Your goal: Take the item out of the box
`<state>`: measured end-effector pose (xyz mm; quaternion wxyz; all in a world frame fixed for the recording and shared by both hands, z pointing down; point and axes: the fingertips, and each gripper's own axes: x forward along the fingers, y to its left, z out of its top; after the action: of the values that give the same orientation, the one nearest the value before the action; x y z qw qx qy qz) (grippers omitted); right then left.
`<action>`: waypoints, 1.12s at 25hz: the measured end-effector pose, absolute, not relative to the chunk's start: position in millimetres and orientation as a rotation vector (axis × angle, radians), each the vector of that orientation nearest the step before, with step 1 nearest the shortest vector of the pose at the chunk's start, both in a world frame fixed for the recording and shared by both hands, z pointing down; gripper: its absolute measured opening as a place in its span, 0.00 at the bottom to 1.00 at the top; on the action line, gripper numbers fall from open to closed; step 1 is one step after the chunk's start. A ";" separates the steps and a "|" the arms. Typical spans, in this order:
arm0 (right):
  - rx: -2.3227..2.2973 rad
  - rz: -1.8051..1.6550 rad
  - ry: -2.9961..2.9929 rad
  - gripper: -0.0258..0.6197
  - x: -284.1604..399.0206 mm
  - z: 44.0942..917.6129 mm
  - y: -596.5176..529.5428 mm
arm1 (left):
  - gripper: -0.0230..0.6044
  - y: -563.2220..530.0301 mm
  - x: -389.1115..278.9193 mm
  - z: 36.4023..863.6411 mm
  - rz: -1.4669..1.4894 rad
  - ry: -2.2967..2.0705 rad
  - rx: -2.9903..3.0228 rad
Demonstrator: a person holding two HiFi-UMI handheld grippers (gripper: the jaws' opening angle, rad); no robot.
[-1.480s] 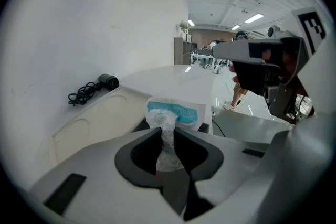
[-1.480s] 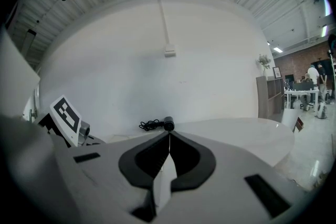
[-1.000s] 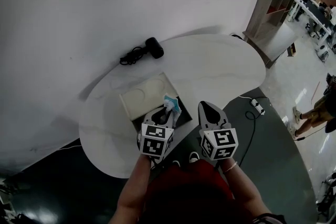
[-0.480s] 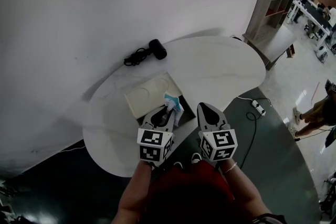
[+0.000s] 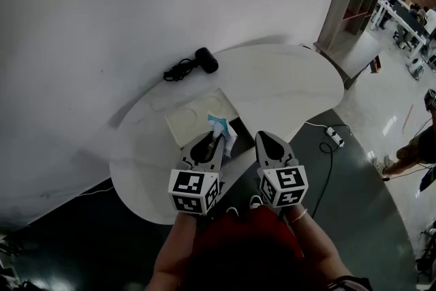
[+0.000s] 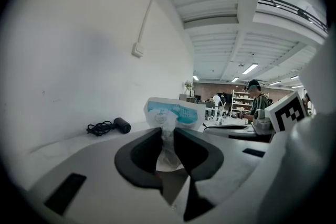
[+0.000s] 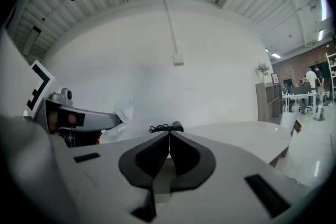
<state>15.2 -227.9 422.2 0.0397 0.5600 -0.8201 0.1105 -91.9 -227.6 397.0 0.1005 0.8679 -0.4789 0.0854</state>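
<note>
A clear plastic packet (image 6: pixel 173 114) with a blue-and-white label is pinched by its crumpled lower end between the jaws of the left gripper (image 5: pixel 215 138), which are closed on it. In the head view the packet is seen over the right side of the open white box (image 5: pixel 185 123); whether it touches the box cannot be told. The box is set near the front edge of a white rounded table (image 5: pixel 293 88). The right gripper (image 5: pixel 271 141) is held just to the right of the left one, its jaws pressed together with nothing between them. A black hair dryer (image 5: pixel 206 60) with a coiled cord is seen at the table's far left edge, well apart from the box.
</note>
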 end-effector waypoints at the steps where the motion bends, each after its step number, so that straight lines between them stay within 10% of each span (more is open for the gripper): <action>1: 1.715 0.337 -2.516 0.06 13.6 421.7 -226.1 | 0.18 -225.2 -93.2 395.3 0.243 -1.418 2.566; 28: 1.662 0.264 -2.563 0.06 -17.5 408.8 -191.8 | 0.18 -191.1 -132.2 376.9 0.055 -1.520 2.575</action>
<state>-17.5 -191.8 408.8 0.0379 0.5416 -0.8354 0.0859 -132.2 -191.1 376.9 0.0752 0.8585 -0.5069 0.0183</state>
